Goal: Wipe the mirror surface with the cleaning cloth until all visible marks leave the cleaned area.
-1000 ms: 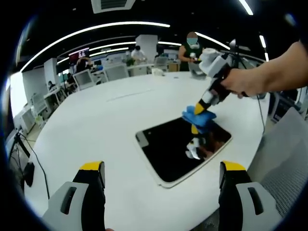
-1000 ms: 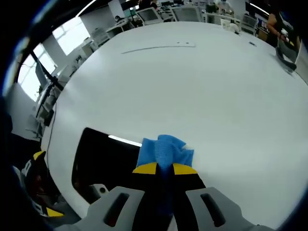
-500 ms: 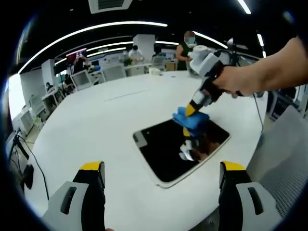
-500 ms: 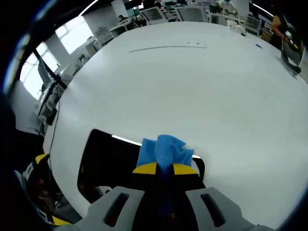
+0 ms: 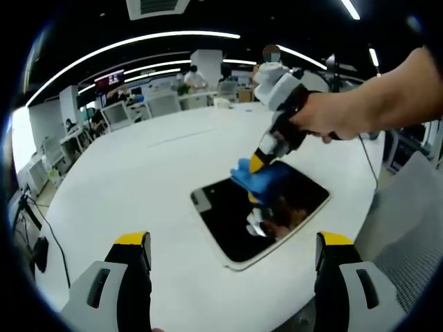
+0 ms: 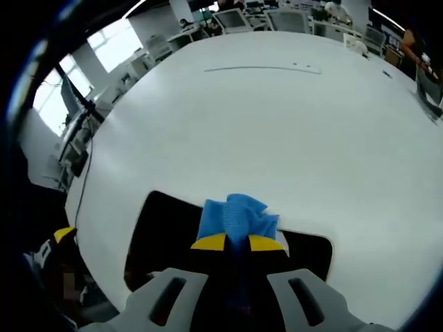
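A dark rectangular mirror point(image 5: 232, 221) with a white frame lies flat on the round white table point(image 5: 138, 173). A hand holds my right gripper point(image 5: 257, 164) over it, shut on a blue cleaning cloth point(image 5: 261, 181) that presses on the glass near the mirror's middle. In the right gripper view the cloth point(image 6: 237, 216) bunches out above the closed yellow-tipped jaws of the right gripper point(image 6: 237, 243), with the mirror point(image 6: 163, 235) spreading to both sides beneath. My left gripper point(image 5: 232, 249) hovers open near the table's front edge, short of the mirror, with nothing between its jaws.
Beyond the far rim of the table stand desks, monitors and chairs point(image 5: 166, 102), and people point(image 5: 266, 66) are there. A grey mesh chair back point(image 5: 415, 228) is at the right. Cables point(image 5: 41, 221) hang off the table's left side.
My right gripper has slid the cloth from the mirror's far right corner toward its middle. The left gripper has barely moved.
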Demonstrator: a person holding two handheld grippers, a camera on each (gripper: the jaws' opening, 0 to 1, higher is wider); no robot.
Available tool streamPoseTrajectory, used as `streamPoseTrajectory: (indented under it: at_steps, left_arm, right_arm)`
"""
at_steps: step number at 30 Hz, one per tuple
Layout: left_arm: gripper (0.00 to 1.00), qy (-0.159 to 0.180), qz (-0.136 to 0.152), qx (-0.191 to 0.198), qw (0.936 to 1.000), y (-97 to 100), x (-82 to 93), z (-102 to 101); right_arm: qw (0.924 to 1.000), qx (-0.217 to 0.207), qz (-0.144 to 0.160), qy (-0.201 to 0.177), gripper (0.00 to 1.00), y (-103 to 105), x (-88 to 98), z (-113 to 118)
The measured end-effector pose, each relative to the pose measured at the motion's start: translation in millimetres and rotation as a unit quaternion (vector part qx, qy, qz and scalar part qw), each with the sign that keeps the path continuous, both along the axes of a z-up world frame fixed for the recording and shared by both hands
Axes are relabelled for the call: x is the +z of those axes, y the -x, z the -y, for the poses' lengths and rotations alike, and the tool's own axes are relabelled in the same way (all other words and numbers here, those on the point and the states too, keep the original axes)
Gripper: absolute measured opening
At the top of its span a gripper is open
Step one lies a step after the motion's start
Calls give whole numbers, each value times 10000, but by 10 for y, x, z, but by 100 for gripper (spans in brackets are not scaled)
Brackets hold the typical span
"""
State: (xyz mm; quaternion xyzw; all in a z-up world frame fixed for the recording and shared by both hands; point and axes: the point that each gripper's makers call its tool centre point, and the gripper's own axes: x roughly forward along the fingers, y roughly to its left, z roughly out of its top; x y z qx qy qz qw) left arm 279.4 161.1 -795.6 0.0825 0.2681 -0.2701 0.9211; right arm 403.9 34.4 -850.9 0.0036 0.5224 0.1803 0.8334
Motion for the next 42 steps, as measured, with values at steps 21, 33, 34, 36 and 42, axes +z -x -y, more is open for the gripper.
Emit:
streamPoseTrajectory:
  at_steps: [21,33,34,36,42]
  left_arm:
    - [99,3,-11,-4,10000,7,-2,6]
    - [99,-6,-16,-8,10000,1,-3,0]
    - [99,-9,-16,-9,10000,0,-5,-1]
    - [99,-9,-15,-9,10000,-4,-8,-3]
    - [99,1,-19,14,10000,-14,-14,-14]
  right_arm:
    - [9988,479,-73,-45,5,-57,1,-676]
    - [9976,681,-35,-155,5,-71,31,-946]
    - [9975,689,-32,-155,5,-75,29,-955]
    - [9973,707,-36,-177,5,-106,16,-993]
    - [9966,814,-21,-97,5,-118,6,-1041]
